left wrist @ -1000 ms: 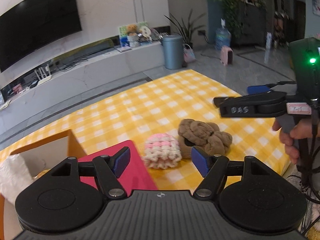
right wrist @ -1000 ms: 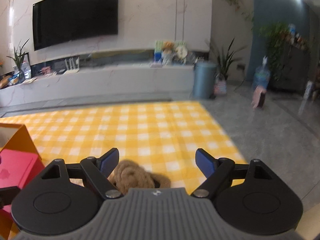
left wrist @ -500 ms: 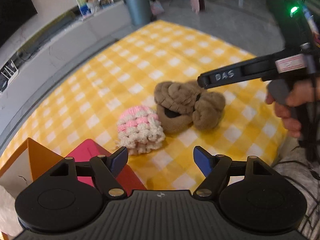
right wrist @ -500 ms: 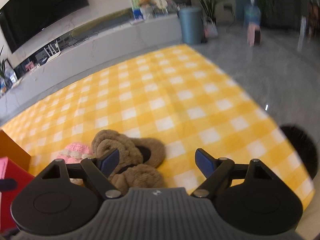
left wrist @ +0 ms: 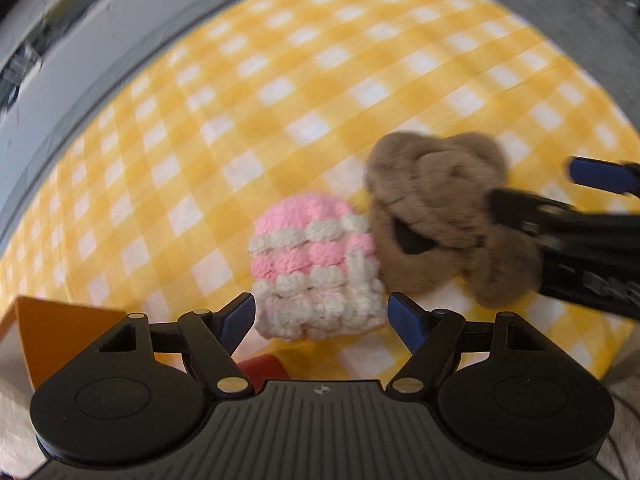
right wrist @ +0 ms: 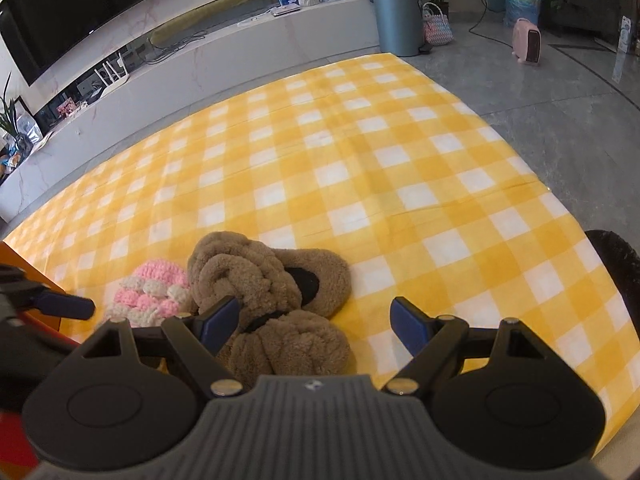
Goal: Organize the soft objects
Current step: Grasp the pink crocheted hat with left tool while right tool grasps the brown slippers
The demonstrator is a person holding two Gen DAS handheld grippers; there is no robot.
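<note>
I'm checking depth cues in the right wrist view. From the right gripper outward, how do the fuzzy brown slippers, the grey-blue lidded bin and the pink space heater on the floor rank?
1. Fuzzy brown slippers: on the checked cloth, at the right gripper's left finger.
2. Grey-blue lidded bin: beyond the cloth's far edge, centre-right.
3. Pink space heater: on the floor, far right; too close to the bin to rank surely.

Crocheted hats: I am seeing one, pink and white [left wrist: 314, 268].
Fuzzy brown slippers: I am counting two [right wrist: 276, 300], lying together, touching the hat.
Checked tablecloths: one, yellow and white [right wrist: 360, 160], is lying under them.
Orange boxes: one [left wrist: 60, 332] is showing at my left edge.
Bins: one blue-grey bin [right wrist: 398, 18] is standing beyond.
</note>
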